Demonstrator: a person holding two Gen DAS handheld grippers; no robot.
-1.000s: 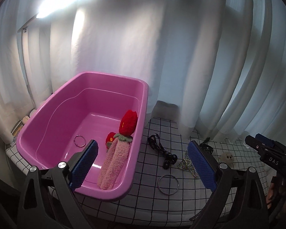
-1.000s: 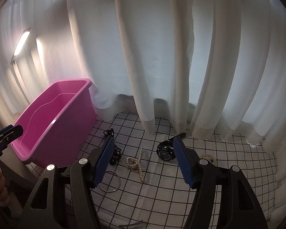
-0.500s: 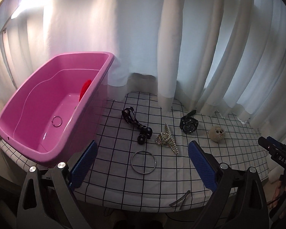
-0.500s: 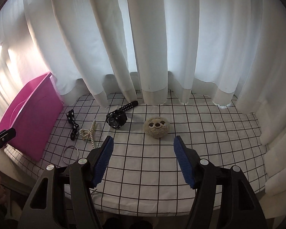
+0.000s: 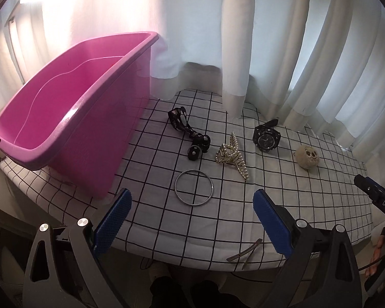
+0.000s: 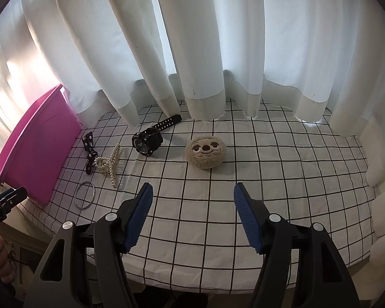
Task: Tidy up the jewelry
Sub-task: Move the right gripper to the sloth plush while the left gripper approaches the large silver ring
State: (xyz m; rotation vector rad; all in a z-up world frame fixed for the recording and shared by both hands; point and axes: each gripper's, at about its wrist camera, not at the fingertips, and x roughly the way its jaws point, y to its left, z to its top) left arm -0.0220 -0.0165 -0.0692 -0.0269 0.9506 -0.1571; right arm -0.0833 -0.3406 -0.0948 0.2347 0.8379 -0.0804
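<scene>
1. The left tool (image 5: 190,210) stood open and empty above the table (image 5: 308,205), with the silver bangle (image 5: 194,188) lying just ahead
2. The right tool (image 6: 192,205) also gaped empty, facing the plush sloth face (image 6: 205,152)
3. The pearl hair claw (image 5: 232,151), black watch (image 5: 266,138) and black strap piece (image 5: 190,133) lay apart beside the pink tub (image 5: 71,113)
4. The tub's floor was hidden by its near wall
5. A thin brown item (image 5: 245,252) at the table edge was hard to identify

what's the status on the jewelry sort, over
Left gripper and right gripper open, empty, above the cloth. Bangle, pearl clip, watch not yet in pink bin. Nothing in the way.
</scene>
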